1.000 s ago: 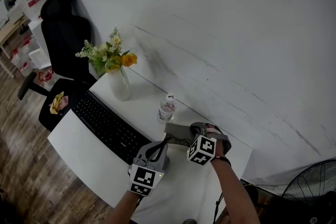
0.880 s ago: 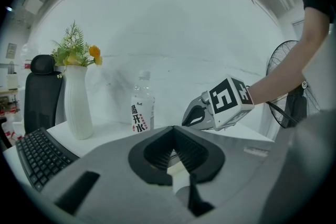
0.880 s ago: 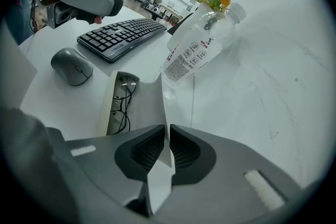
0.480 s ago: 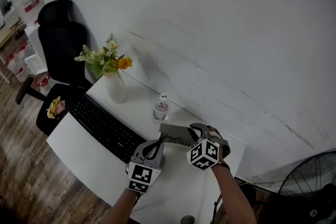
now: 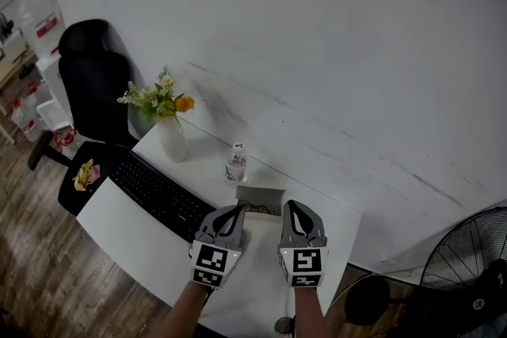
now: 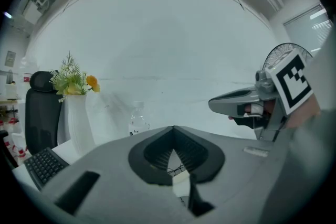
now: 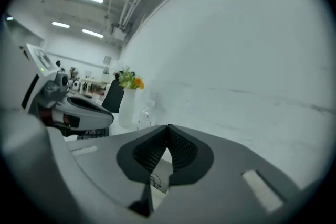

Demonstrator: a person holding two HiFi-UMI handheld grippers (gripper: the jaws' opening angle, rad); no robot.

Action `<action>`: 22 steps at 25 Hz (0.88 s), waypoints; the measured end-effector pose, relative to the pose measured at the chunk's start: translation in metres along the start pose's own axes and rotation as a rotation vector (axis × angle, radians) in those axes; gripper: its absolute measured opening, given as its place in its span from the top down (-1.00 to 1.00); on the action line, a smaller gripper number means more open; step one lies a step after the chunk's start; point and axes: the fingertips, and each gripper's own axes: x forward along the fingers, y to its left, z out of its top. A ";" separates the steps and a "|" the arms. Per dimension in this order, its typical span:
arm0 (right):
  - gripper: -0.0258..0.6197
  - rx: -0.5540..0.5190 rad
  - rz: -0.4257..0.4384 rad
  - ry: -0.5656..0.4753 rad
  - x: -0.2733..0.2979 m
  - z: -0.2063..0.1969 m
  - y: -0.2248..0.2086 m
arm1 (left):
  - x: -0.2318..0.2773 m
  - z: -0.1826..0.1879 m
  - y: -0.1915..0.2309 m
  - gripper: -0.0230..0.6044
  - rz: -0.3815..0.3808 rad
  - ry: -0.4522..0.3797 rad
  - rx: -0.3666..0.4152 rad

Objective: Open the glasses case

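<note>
"Just ahead of the fingers, what lies on the white desk [image 5: 135, 229]?"
"The flat grey glasses case [image 5: 261, 198], open, with dark glasses inside."
"And the fingers?"
"The left gripper [image 5: 236, 210] [image 6: 172, 127] has its fingers pressed together on nothing. So has the right gripper [image 5: 293, 206] [image 7: 168, 126]."

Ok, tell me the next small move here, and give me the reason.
Probably just ease both grippers straight back toward you and stop. The case already lies open on the table with the glasses showing inside. The left gripper and right gripper hover at its near edge, jaws shut on nothing, so nothing looks left to pull.
</note>
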 end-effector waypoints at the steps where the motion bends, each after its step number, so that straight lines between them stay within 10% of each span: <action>1: 0.90 0.046 -0.027 -0.022 -0.010 0.000 -0.002 | -0.003 0.003 -0.001 0.90 0.002 -0.006 0.003; 22: 0.90 0.233 -0.240 -0.099 -0.121 -0.031 -0.027 | -0.054 0.007 -0.003 0.90 0.042 -0.028 0.018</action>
